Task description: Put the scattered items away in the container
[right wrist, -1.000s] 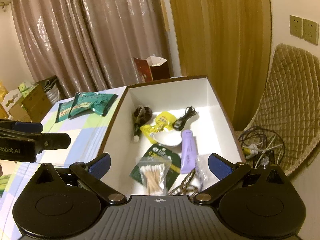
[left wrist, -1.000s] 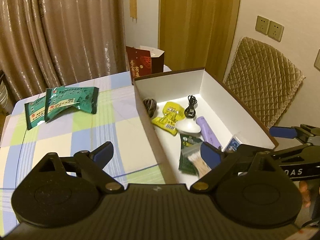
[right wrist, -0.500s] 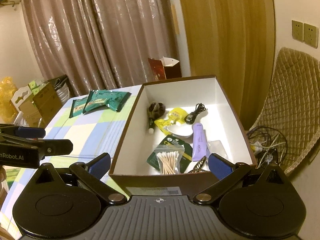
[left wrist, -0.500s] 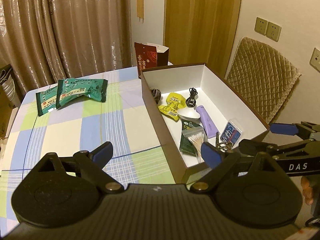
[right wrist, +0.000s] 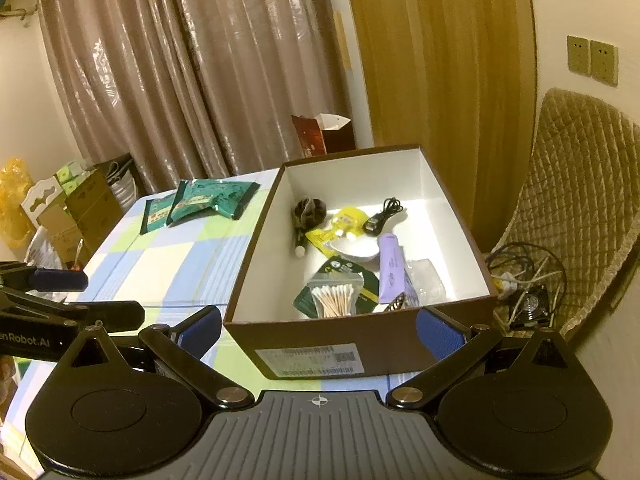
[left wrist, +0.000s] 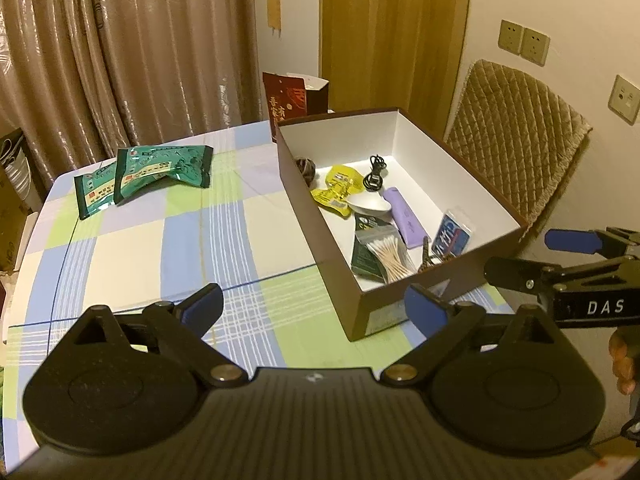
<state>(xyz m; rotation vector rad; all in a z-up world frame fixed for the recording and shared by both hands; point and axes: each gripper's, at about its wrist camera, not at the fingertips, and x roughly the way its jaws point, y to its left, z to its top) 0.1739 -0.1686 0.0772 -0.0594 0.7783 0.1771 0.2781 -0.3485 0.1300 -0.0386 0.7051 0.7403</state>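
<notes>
Green packets (left wrist: 148, 176) far beyond left tool (left wrist: 316, 308).

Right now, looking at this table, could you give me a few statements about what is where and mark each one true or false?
1. The two green packets lie on the tablecloth, outside the box. True.
2. The left claw is clamped on the cotton swabs. False: it is open and holds nothing; the swabs lie inside the box.
3. The purple tube lies inside the box. True.
4. The box has a lid on it. False: it is open on top, its contents in plain view.
5. The right claw is open and holds nothing. True.
6. The black cable lies on the tablecloth beside the packets. False: it is in the box, toward its far end.
</notes>
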